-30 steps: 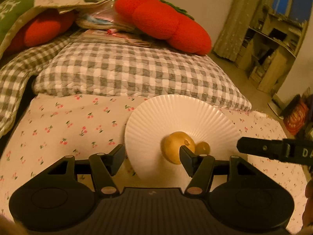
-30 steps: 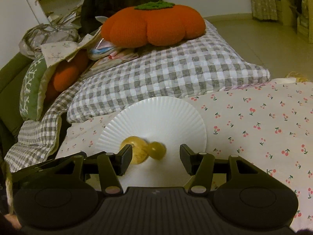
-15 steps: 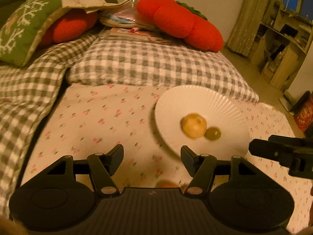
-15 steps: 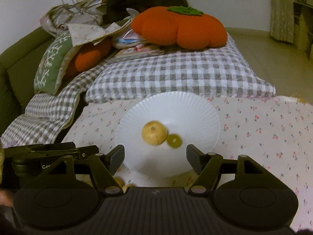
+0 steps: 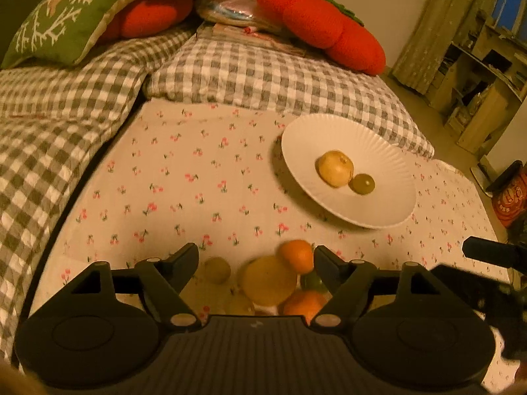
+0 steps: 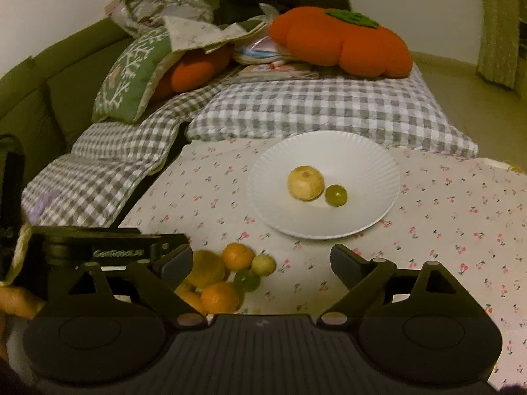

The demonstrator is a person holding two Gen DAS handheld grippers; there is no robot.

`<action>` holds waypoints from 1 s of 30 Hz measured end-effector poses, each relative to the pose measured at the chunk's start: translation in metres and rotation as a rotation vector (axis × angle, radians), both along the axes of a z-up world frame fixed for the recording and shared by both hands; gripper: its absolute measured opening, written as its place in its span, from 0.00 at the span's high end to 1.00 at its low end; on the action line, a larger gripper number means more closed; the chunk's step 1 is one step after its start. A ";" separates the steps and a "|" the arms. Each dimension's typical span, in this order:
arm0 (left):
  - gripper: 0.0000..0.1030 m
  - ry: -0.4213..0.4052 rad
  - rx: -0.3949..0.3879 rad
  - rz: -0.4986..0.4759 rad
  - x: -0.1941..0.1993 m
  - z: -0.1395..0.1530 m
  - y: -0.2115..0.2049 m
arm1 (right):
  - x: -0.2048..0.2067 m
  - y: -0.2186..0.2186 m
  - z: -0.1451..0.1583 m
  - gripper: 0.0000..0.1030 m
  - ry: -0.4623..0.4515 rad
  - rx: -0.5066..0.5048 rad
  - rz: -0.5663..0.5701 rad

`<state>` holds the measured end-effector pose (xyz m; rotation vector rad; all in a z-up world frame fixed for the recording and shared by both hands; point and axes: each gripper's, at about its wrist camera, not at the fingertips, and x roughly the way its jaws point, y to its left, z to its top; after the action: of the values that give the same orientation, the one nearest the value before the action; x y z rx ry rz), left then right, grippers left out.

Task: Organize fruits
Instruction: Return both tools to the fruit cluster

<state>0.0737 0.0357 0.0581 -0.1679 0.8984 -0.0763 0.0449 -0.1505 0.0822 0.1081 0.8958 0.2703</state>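
Left gripper (image 5: pixel 256 255) jaws wide, empty, above fruit pile (image 5: pixel 268 279). Right gripper (image 6: pixel 262 255) jaws wide, empty; pile near its left finger. Plate (image 6: pixel 362 227) beyond pile.

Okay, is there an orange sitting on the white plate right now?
No, the white plate holds only a tan round fruit and a small green fruit; both oranges lie on the cloth beside it.

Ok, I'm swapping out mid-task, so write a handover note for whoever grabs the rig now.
Left claw: open, empty, above the loose fruit pile.
Right claw: open, empty, the pile by its left finger.
Done: a tan round fruit and a small green fruit lie touching on the white plate.
Left: two oranges, yellow and green fruits on the cherry-print cloth.
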 end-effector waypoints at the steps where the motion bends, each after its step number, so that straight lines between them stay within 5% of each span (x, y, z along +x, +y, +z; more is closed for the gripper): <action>1: 0.33 0.006 0.002 -0.007 0.000 -0.002 -0.001 | -0.001 0.003 -0.002 0.08 0.003 -0.001 0.018; 19: 0.34 0.045 0.008 -0.046 0.003 -0.017 -0.010 | -0.028 0.032 -0.027 0.09 0.038 -0.072 0.076; 30: 0.40 0.099 0.030 -0.057 0.016 -0.039 -0.016 | -0.026 0.041 -0.051 0.28 0.005 -0.089 0.067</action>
<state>0.0902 0.0197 0.0188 -0.1188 1.0023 -0.1079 0.0191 -0.1093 0.0313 -0.0037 0.9165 0.2922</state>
